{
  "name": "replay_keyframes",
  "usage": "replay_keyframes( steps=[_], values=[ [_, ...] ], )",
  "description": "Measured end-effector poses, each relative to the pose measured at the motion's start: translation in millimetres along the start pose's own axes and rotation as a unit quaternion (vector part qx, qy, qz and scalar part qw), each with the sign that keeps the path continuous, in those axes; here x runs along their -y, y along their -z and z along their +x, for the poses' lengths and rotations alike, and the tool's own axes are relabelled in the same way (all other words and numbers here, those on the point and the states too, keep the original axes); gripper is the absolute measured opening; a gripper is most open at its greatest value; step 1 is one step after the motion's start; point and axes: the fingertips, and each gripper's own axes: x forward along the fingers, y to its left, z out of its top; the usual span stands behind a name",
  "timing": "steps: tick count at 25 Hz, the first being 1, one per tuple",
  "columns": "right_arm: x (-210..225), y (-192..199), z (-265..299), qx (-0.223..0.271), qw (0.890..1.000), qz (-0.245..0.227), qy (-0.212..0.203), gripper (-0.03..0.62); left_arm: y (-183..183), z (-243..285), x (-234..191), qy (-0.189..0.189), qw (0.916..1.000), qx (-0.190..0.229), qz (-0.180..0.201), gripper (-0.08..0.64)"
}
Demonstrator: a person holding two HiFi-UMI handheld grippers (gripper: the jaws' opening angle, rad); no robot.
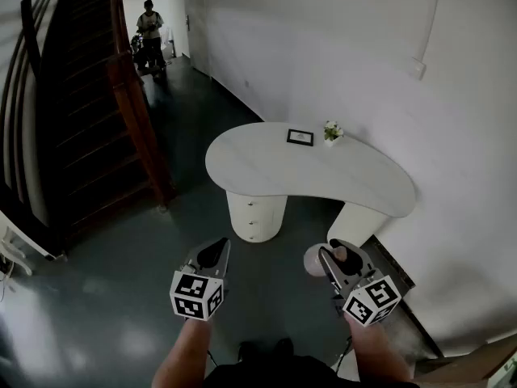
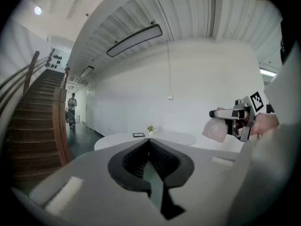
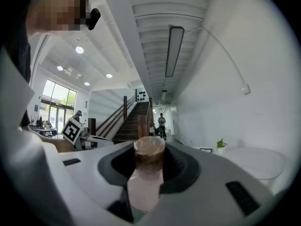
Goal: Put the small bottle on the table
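Right gripper (image 1: pixel 331 254) has fingers clamped on one small pale-pink bottle (image 1: pixel 313 262), lower right; left gripper (image 1: pixel 216 250) fingers together; one white curved worktop (image 1: pixel 258 168) mid-frame

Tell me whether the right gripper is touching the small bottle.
Touching. The right gripper view shows the small bottle clamped in the right gripper, with a pad pressed against each of its sides.
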Motion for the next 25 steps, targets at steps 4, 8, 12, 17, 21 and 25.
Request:
replay_keyframes(
  steps=[4, 8, 12, 17, 21, 25],
  values=[
    [13, 5, -3, 0.0, 1.0, 0.004, 0.0, 0.132, 1, 9, 9, -0.001, 1.0, -0.002, 0.004, 0.011],
    [29, 9, -5, 0.002, 1.0, 0.015, 0.0, 0.132, 2, 20, 16, -0.004, 1.0, -0.005, 0.003, 0.011],
    [46, 8, -11, 0.003, 1.0, 0.018, -0.003, 0.132, 1, 30, 29, -0.002, 0.9999, -0.01, 0.004, 0.011],
    [65, 7, -20, 0.005, 1.0, 0.025, -0.013, 0.133, 6, 36, 41, -0.006, 0.9998, -0.02, -0.008, 0.011],
    [80, 6, -30, 0.005, 0.999, 0.037, -0.017, 0.133, 3, 41, 54, -0.014, 0.9996, -0.021, -0.011, 0.011],
    [89, 3, -40, 0.011, 0.999, 0.038, -0.019, 0.133, -6, 44, 67, -0.014, 0.9998, -0.013, -0.005, 0.012]
  ],
)
